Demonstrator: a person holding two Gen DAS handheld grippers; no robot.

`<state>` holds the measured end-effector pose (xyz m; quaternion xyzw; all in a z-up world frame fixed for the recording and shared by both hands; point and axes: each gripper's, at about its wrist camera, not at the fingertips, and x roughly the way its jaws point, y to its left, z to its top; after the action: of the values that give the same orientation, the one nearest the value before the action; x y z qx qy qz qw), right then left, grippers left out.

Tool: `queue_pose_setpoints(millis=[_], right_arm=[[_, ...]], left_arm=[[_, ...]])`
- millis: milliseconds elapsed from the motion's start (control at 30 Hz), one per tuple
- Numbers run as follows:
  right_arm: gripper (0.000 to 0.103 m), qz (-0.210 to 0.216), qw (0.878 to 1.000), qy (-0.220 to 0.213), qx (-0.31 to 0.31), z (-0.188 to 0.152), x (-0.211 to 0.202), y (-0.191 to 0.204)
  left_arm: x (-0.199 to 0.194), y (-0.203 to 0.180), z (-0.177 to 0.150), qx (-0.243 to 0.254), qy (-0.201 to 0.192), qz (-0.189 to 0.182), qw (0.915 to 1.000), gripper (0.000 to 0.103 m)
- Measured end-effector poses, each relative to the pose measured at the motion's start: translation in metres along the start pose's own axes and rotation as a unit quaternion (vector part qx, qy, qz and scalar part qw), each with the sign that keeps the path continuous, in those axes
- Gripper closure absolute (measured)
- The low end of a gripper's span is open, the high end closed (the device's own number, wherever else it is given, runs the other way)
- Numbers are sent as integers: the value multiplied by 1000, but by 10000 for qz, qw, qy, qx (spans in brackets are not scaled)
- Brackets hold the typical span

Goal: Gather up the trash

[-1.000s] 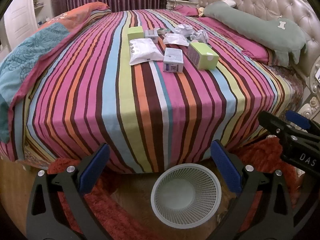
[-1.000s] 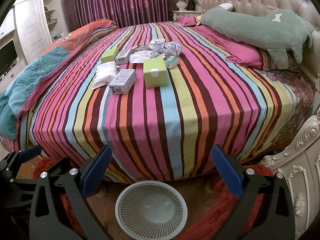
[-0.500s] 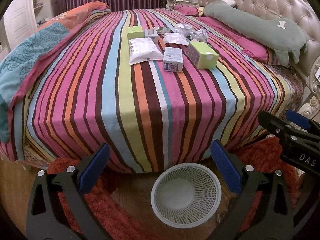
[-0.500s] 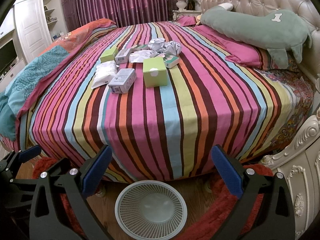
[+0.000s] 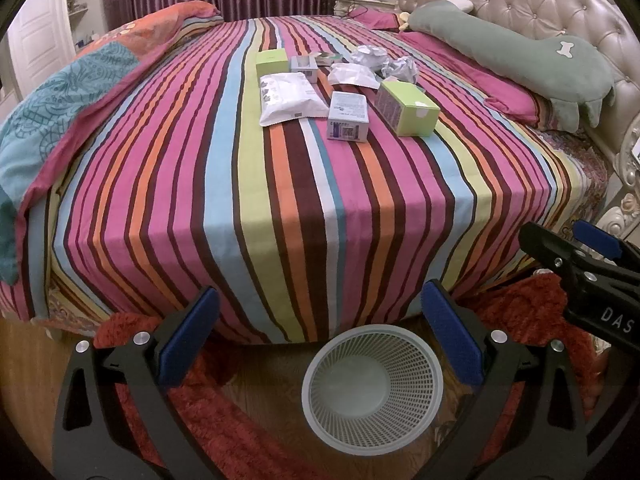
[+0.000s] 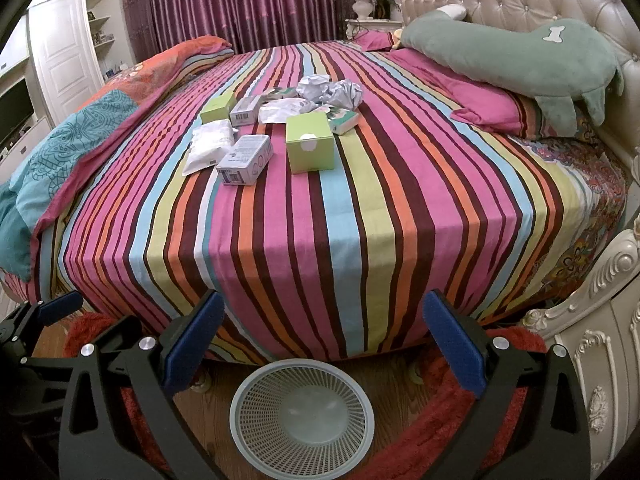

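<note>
Both grippers (image 5: 316, 344) (image 6: 318, 344) wide open, holding nothing; trash boxes (image 6: 310, 148) far ahead, basket (image 6: 302, 416) right below.

The left gripper (image 5: 320, 336) was held level, its two blue-padded fingers (image 5: 188, 340) spread wide with nothing between the jaws. The right gripper (image 6: 320, 338) matched it, jaws spread equally wide and bare. In the left wrist view, the right gripper showed to the right of the left's jaws, apart from them, pointing the same way.
</note>
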<state>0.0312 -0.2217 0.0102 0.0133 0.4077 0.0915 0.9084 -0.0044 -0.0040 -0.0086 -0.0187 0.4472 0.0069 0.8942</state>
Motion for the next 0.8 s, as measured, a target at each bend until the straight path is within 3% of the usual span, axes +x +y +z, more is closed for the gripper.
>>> queue_pose_setpoints(millis=[800], right_arm=[[8,6,10000,19,2,-1,1,0]], left_arm=[[9,3,-5,-71,125,-13,9999,6]])
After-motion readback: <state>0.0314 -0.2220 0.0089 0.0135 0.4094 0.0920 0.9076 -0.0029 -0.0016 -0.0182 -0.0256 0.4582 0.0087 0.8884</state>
